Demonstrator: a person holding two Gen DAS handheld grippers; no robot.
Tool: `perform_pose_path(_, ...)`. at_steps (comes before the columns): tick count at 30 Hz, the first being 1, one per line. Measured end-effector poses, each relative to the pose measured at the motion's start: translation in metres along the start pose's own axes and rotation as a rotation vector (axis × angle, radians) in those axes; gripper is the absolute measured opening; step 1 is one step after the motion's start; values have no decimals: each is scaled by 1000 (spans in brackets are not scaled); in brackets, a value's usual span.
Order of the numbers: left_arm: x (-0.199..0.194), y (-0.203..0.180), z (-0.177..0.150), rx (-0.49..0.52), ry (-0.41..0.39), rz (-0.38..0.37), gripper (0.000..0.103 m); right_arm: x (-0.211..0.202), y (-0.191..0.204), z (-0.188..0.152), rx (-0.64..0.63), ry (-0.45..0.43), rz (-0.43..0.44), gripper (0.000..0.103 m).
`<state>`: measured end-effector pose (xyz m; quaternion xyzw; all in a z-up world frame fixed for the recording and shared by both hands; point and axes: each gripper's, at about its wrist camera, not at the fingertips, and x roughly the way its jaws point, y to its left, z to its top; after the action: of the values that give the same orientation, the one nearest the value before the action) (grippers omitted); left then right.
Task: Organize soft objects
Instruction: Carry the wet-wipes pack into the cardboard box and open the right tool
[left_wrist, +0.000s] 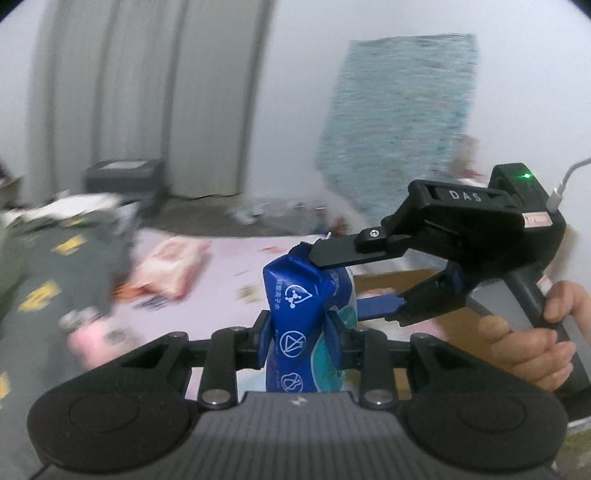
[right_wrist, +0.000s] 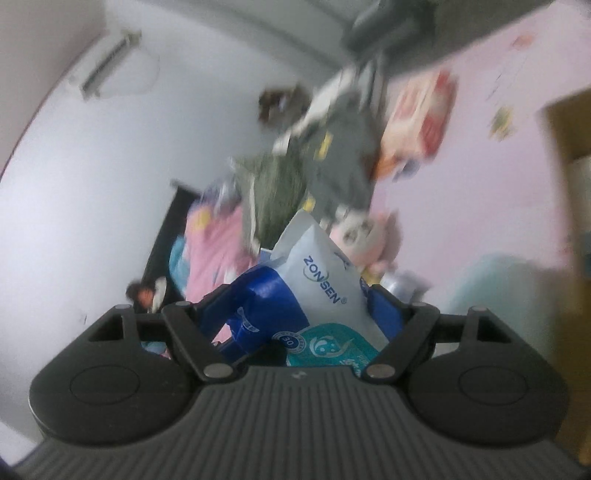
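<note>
A blue and white pack of wet wipes (left_wrist: 295, 291) hangs in the air over the pink bed, held from two sides. My left gripper (left_wrist: 300, 332) is shut on its narrow lower part, blue pads pressing both faces. From the right, my right gripper (left_wrist: 340, 284) spans the pack's upper end, one finger on top and one underneath. In the right wrist view the same pack (right_wrist: 325, 280) fills the wide gap of the right gripper (right_wrist: 297, 295), touching both fingers, and the jaws are still closing a little on it. A person's hand (left_wrist: 532, 332) holds the right gripper's handle.
On the pink sheet (left_wrist: 221, 266) lie a red and white tissue pack (left_wrist: 170, 266), a grey-green garment (left_wrist: 44, 273) and a pink plush toy (right_wrist: 365, 236). An open cardboard box (left_wrist: 399, 280) sits behind the right gripper. A dark bin (left_wrist: 122, 177) stands by the wall.
</note>
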<state>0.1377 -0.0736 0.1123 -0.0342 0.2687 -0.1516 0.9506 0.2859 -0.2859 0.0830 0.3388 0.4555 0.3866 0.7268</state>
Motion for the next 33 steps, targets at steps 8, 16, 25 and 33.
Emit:
perform_pose_path(8, 81, -90, 1, 61, 144, -215, 32, -125, -63, -13, 113, -187, -173, 80)
perform_pose_path(16, 169, -120, -34, 122, 372, -204, 37, -140, -178, -39, 369, -146, -263, 80)
perform_pose_path(25, 136, -96, -32, 128, 286, -178, 45, -93, -248, -49, 490, -95, -338, 73)
perform_pose_path(33, 89, -48, -26, 37, 201, -126, 53, -75, -243, -40, 417, -95, -405, 60)
